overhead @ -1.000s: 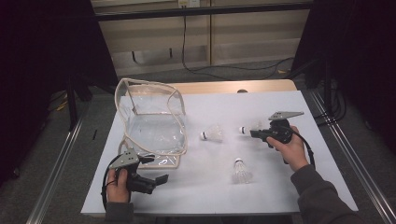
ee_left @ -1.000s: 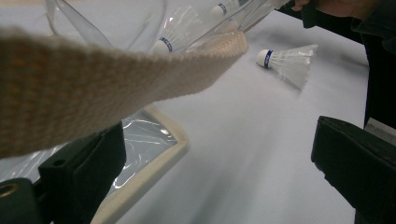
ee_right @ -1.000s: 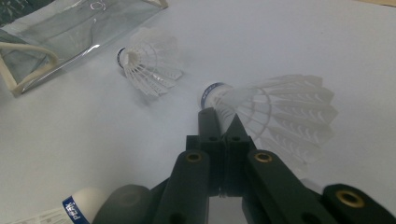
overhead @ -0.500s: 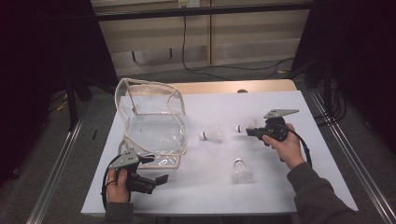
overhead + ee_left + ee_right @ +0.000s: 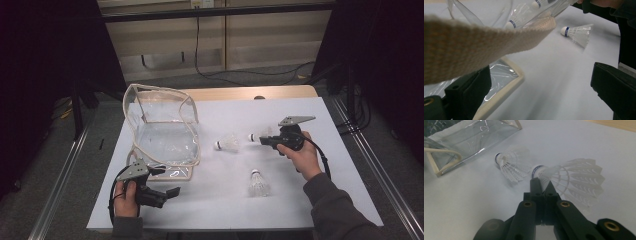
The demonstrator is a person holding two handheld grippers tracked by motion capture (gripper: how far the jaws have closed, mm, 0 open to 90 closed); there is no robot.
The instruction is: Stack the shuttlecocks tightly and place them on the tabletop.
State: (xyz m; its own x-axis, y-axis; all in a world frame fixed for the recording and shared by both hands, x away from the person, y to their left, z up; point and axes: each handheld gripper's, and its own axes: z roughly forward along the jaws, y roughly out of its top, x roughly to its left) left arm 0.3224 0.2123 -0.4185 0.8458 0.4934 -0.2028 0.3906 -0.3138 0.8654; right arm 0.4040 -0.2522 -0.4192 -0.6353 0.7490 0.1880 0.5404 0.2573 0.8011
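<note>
**Shuttlecock pinched, pouch waiting**

Clearly the work in hand is loading shuttlecocks into the clear pouch (image 5: 162, 131). The right gripper (image 5: 541, 181) has its jaws pressed together on the feather skirt of a shuttlecock (image 5: 571, 178), just behind the cork, so the light thing cannot roll away; its cork points ahead of the jaws, toward the pouch. A second shuttlecock (image 5: 511, 166) lies just ahead and to the side of those jaws, close enough to be knocked, I judge. A third shuttlecock (image 5: 257, 184) lies apart, nearer the person.

The left gripper (image 5: 165, 194) rests with jaws spread, gripping nothing, the pouch's woven strap (image 5: 474, 47) draped just above them and its trimmed edge (image 5: 506, 85) beside the one jaw, probably ready to steady the mouth. Between the two grippers the white table (image 5: 300, 210) lies bare, leaving open room for the carry.
</note>
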